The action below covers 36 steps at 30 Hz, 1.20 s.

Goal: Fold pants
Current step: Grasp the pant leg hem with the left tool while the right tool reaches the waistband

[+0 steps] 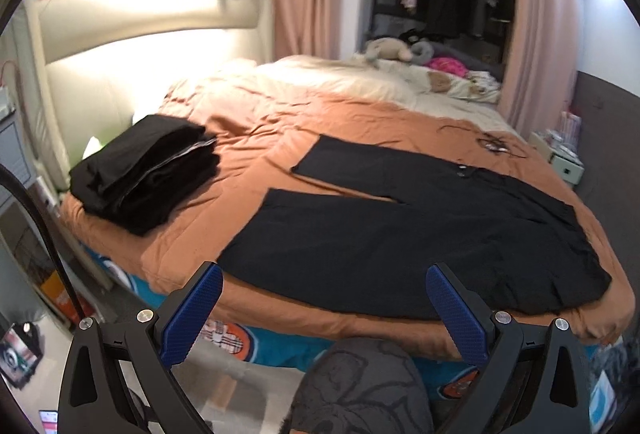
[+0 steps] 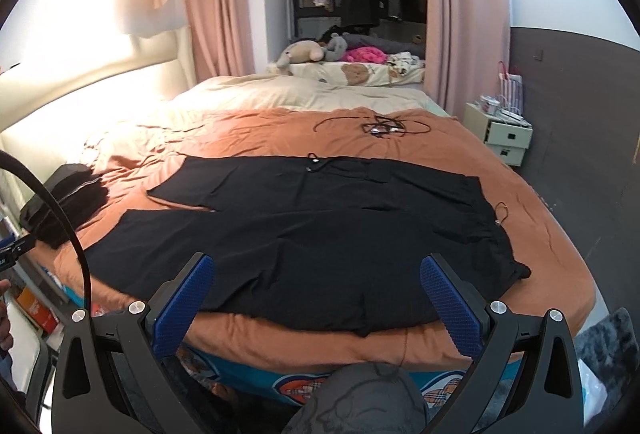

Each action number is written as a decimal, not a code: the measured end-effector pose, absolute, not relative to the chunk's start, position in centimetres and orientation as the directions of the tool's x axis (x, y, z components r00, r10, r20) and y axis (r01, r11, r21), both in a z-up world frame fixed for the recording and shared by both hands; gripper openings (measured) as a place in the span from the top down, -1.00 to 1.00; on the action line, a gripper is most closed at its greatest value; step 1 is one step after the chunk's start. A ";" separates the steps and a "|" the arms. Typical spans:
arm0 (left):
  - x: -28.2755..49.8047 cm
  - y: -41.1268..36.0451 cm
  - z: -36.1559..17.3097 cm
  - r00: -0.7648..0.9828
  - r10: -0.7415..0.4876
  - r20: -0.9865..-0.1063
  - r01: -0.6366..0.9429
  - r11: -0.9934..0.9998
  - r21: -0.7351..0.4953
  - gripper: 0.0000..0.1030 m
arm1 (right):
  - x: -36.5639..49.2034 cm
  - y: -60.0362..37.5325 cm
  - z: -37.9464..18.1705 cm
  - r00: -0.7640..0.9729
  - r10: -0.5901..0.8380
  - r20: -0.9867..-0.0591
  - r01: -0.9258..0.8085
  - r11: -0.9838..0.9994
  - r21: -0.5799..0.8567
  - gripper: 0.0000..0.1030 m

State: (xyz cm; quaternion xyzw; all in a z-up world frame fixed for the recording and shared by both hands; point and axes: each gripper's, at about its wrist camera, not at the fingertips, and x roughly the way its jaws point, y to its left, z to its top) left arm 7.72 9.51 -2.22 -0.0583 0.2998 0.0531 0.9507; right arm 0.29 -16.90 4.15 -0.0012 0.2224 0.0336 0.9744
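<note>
Black pants [image 1: 420,234] lie spread flat on the orange bedspread [image 1: 280,130], legs pointing left and waist to the right. The right wrist view shows the same pants [image 2: 312,238] filling the near half of the bed. My left gripper [image 1: 324,282] hangs open above the bed's near edge, by the hem of the near leg, with nothing between its blue pads. My right gripper [image 2: 316,270] is open too, over the near edge of the pants around the seat, holding nothing. Neither one touches the cloth.
A stack of folded black clothes [image 1: 144,170] sits at the bed's left end. Tangled black cords [image 2: 380,126] lie on the far side of the bedspread. A white nightstand [image 2: 504,134] stands at right. A patterned grey knee [image 2: 360,398] is below the grippers.
</note>
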 end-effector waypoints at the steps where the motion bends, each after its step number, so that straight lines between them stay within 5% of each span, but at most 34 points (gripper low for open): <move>1: 8.1 9.9 -2.4 0.811 0.070 -0.581 -0.143 0.986 -0.081 -0.99 | 0.6 -16.7 4.2 0.898 0.056 -0.436 -0.058 0.998 0.010 -1.00; 28: 17.3 16.1 -8.8 0.741 0.016 -0.671 -0.243 0.938 -0.246 -0.98 | 9.3 -20.9 3.2 0.822 -0.020 -0.569 0.096 0.990 0.105 -1.00; 36: 19.1 18.7 -11.9 0.701 -0.009 -0.713 -0.286 0.913 -0.292 -0.47 | 9.8 -23.6 2.6 0.812 -0.051 -0.582 0.161 0.977 0.139 -1.00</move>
